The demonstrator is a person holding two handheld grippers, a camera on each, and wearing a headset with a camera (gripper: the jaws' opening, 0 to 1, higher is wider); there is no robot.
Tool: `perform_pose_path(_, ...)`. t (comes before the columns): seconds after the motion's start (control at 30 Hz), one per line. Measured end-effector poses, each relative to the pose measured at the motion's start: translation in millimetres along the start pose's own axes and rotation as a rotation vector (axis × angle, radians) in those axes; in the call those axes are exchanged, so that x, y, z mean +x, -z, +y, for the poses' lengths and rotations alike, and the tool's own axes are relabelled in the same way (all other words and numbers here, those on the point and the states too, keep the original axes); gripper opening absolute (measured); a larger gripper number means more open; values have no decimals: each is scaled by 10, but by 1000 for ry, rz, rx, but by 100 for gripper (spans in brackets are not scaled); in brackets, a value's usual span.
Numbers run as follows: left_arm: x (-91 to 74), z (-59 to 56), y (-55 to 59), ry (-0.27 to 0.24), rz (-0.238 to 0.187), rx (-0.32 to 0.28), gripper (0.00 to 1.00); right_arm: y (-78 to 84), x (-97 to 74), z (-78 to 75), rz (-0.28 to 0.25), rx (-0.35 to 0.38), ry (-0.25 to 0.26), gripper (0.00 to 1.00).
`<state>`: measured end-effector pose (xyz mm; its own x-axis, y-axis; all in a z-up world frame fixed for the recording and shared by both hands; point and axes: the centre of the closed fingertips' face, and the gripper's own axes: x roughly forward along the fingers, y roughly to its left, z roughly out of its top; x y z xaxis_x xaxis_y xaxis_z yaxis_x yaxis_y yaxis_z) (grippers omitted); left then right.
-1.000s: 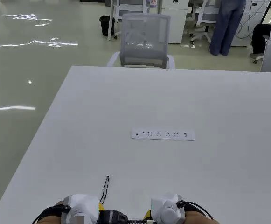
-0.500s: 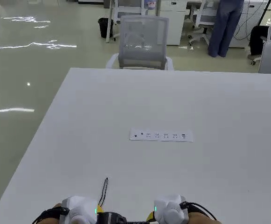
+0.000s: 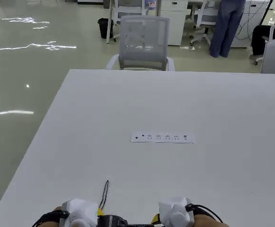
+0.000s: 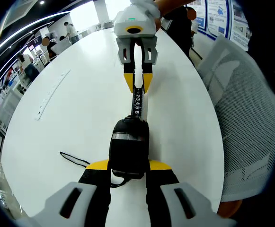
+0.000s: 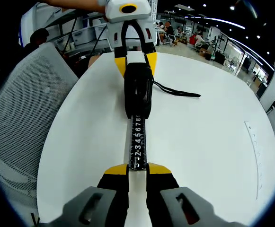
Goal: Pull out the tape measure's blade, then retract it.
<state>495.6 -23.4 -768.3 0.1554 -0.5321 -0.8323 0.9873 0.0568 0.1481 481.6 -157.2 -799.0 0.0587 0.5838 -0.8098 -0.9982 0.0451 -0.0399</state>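
So my left gripper point(image 4: 129, 165) is clamped on the black tape measure point(image 4: 129, 146), with a jaw squeezing each side of it, right down at my edge of the table point(image 4: 80, 109). My right gripper point(image 5: 137, 169) faces it head-on and is pinched tight on the tip of the blade point(image 5: 137, 139). The blade is out a short way and runs straight from the tape measure to the right jaws, printed digits facing up. I can't tell if it's touching the tabletop or just above it. The black strap point(image 5: 175, 91) lies loose on the table beside the tape measure. A white power strip point(image 3: 162, 137) sits mid-table, well apart from all this, and there's a grey mesh chair point(image 3: 144, 42) at the far edge.
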Motion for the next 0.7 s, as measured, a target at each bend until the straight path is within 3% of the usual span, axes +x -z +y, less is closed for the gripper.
perform_pose_path(0.7,-8,-6,-16,7,5,6,23,139,-105,6,4,7,6,11)
